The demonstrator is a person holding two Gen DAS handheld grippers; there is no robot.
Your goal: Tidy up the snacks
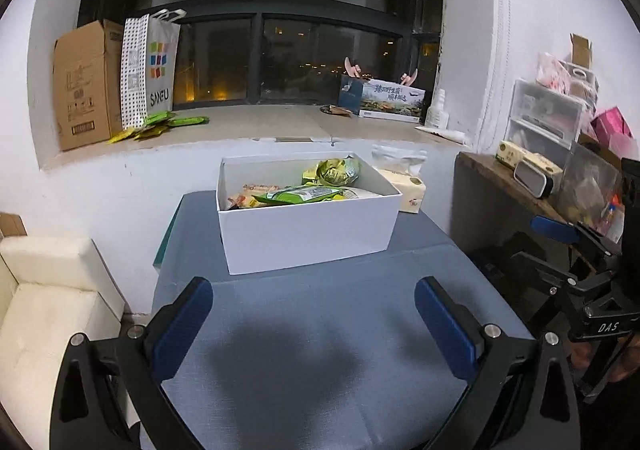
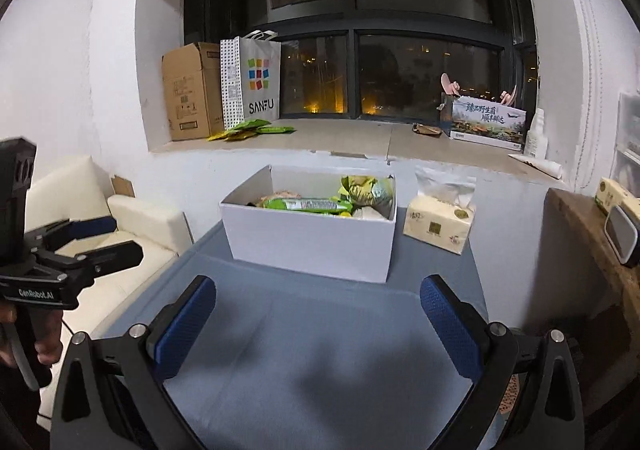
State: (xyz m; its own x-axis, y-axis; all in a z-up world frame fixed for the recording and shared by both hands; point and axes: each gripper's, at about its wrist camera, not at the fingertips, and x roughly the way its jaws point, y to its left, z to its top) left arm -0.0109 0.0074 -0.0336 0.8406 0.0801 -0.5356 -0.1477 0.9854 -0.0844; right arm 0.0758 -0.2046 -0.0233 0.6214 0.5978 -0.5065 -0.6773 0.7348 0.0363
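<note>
Snacks sit in the white box [image 1: 308, 238] straight ahead of both your tools, at twelve o'clock on the blue-grey worktop [image 1: 320, 330]. Your left tool [image 1: 314, 324] is released, jaws spread wide and holding nothing; your right tool [image 2: 318, 326] is the same, spread and empty. Both hover over bare cloth, well short of the box, with nothing between them and its near wall.

From the left tool the box lies dead ahead, its long side running nine to three. From the right tool it lies slightly toward eleven o'clock, showing its right-hand corner. Neither tool is clearly nearer; I judge either could reach in first.

Inside, the long green pack [image 1: 298, 194] lies on top, its long axis also running nine to three, so you would likely need to close on it across its narrow width. Behind it, toward one o'clock, is a crumpled yellow-green bag [image 1: 332, 170]; toward ten o'clock, an orange-and-pale pack [image 1: 250, 196]. That makes at least three packs in view, with more possibly hidden beneath.

Count otherwise: one box, two tools, one tissue pack [image 2: 438, 224] just beside the box at three o'clock. On the windowsill [image 1: 260, 128] beyond, at about ten o'clock, lies a loose pile of green sachets [image 1: 160, 124], too overlapped to count.
</note>
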